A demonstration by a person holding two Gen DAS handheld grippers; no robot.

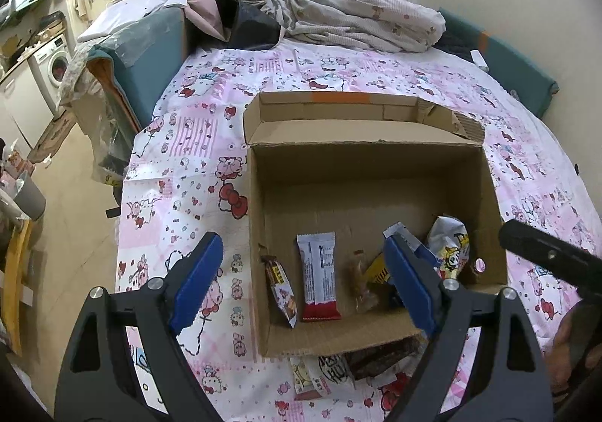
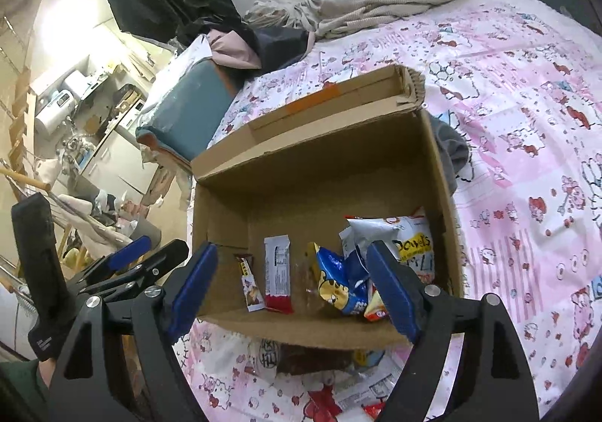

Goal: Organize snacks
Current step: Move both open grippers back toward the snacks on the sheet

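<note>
Several snacks (image 1: 320, 271) below both tongs (image 1: 301, 286)

We see our left gripper (image 1: 303, 284) as two black arms with triangular cut-outs, each tipped by a blue pad (image 1: 197, 281) with a saw-toothed edge. Round silver screws (image 1: 96, 293) sit at the joints behind the pads. Our right gripper (image 2: 291, 288) is built the same: black frame, blue pads, silver screw heads (image 2: 431, 289). Left of the right gripper's frame stands a black handle (image 2: 41, 271) with small white lettering near its lower end, and just beneath that handle shows the cuff of a dark green sleeve (image 2: 19, 377).
</note>
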